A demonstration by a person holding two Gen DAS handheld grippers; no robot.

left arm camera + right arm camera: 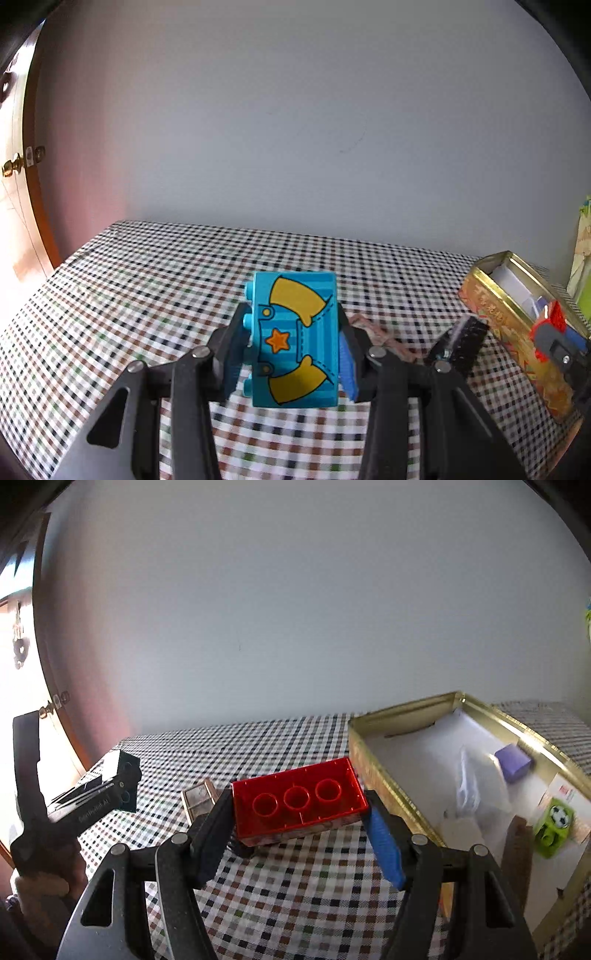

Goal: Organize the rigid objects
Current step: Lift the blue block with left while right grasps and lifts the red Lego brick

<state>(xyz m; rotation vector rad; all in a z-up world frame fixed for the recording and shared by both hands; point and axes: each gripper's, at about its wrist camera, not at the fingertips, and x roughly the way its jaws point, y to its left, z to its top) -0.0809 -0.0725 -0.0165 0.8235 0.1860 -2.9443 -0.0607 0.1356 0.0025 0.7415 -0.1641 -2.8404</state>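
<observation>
My left tool (293, 341) pinches the blue brick (295, 339), left of the gold tin (517, 317). My right tool (301, 812) clamps the red brick (299, 805) beside the tin's near-left wall; carry both level over the rim before releasing.

Checked tablecloth on table (295, 904), gold tin (373, 738) at right, small framed tile (199, 797)

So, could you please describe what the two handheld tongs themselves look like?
Both tongs are built alike: the left tongs and right tongs have black plastic linkage arms joined by round silver rivets, triangular cut-outs near the base, and ribbed blue pads inside the fingers. Seen from outside, the left unit's black body carries small white lettering, too blurred to read.
</observation>
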